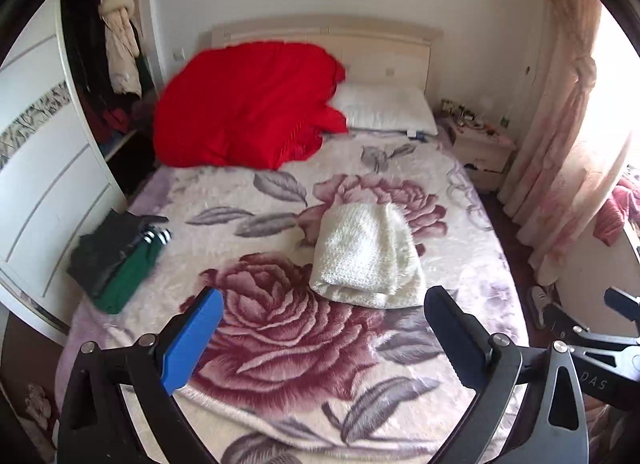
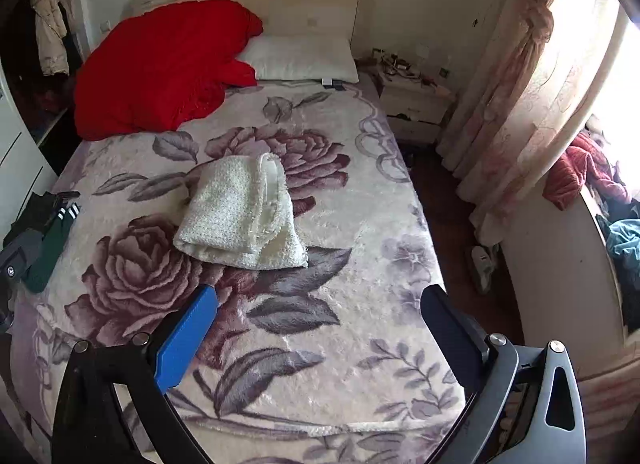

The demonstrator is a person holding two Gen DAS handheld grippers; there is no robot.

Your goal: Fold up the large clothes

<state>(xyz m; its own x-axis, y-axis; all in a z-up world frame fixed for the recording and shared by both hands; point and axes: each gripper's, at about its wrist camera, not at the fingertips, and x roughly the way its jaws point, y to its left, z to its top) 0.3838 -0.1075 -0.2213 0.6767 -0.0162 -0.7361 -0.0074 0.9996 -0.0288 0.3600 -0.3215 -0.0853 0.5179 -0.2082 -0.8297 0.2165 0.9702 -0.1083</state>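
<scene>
A folded white knitted garment (image 1: 366,256) (image 2: 240,213) lies in the middle of the bed (image 1: 280,344) (image 2: 340,344), which carries a rose-patterned blanket. My left gripper (image 1: 324,304) hovers high above the bed's near end, open and empty, well short of the garment. In the right wrist view my right gripper (image 2: 320,300) also stands open with nothing between its blue-padded fingers, above the blanket in front of the garment. A folded stack of dark and green clothes (image 1: 116,260) (image 2: 44,240) rests at the bed's left edge. The right gripper shows in the left wrist view at the right edge (image 1: 624,304).
A red quilt (image 1: 248,107) (image 2: 160,67) is heaped at the headboard beside a white pillow (image 1: 384,107) (image 2: 300,57). A wardrobe (image 1: 44,167) stands left, a nightstand (image 1: 484,151) (image 2: 416,103) and curtain (image 1: 568,123) (image 2: 516,103) right. Loose clothes (image 2: 592,175) lie by the window.
</scene>
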